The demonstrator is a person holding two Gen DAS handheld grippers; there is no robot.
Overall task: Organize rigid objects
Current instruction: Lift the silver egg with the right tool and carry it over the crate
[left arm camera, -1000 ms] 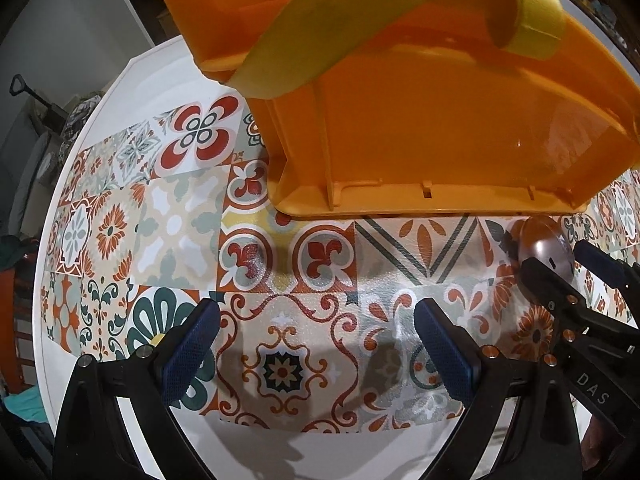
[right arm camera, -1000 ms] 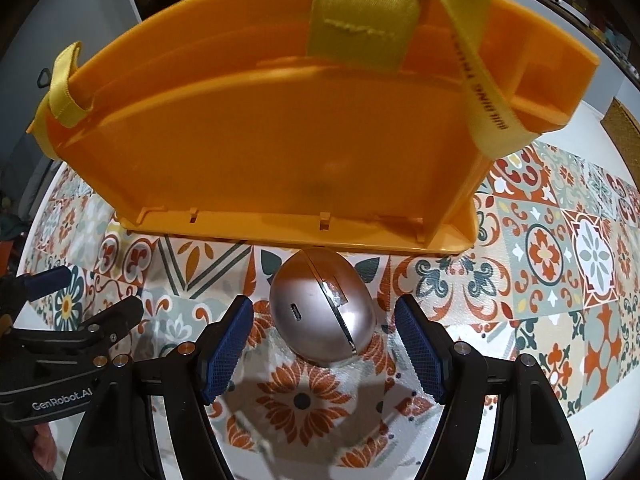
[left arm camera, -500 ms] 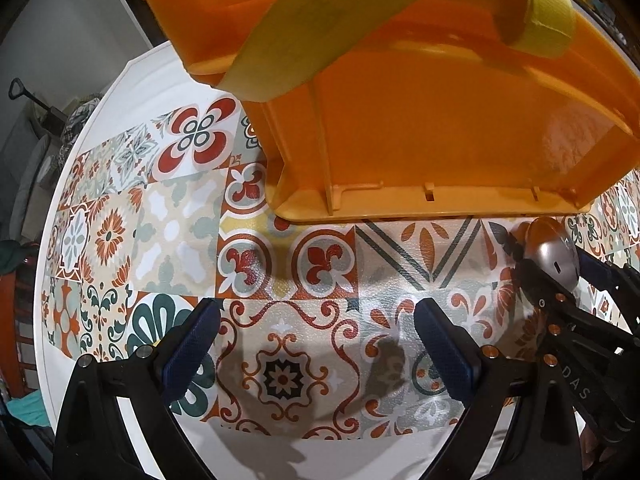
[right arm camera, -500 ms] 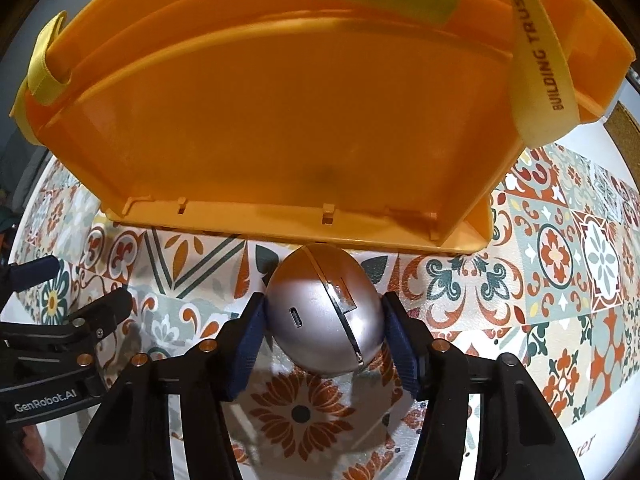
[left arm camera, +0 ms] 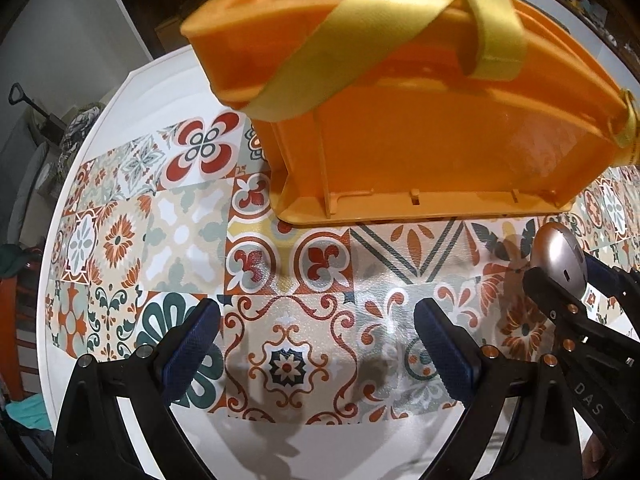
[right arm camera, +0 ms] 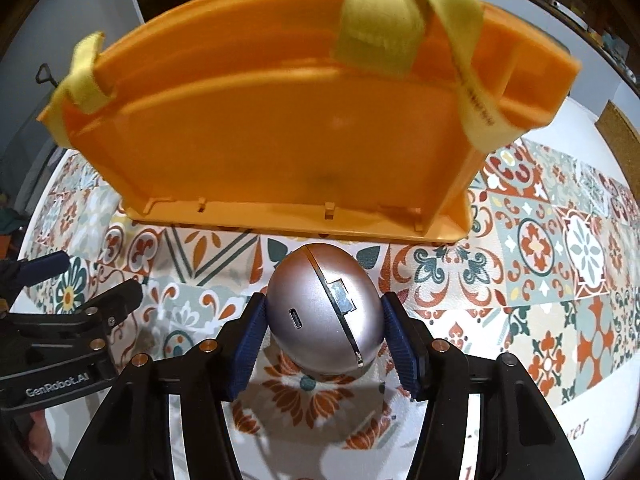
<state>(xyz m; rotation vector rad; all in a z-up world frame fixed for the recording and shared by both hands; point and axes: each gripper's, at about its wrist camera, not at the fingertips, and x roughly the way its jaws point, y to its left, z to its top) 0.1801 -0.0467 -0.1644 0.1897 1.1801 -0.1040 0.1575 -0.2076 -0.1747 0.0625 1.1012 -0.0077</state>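
A silver egg-shaped case (right arm camera: 322,308) with a seam and a small port is clamped between the blue pads of my right gripper (right arm camera: 323,320), held just above the patterned table mat. Straight ahead of it stands an orange plastic basket (right arm camera: 280,140) with yellow webbing straps (right arm camera: 376,20). In the left wrist view the same silver case (left arm camera: 560,252) shows at the right edge inside the other gripper. My left gripper (left arm camera: 316,348) stands open over the mat, nothing between its fingers, with the orange basket (left arm camera: 420,128) beyond it.
A tiled-pattern mat (left arm camera: 288,264) covers a white round table (left arm camera: 132,92) whose edge curves along the left. A black-handled tool (left arm camera: 16,96) and dark furniture lie beyond the table edge. A cork board (right arm camera: 620,132) sits at the far right.
My right gripper has closed from wide open onto the silver case, and the case has come slightly off the mat. The left gripper has stayed open and nearly still.
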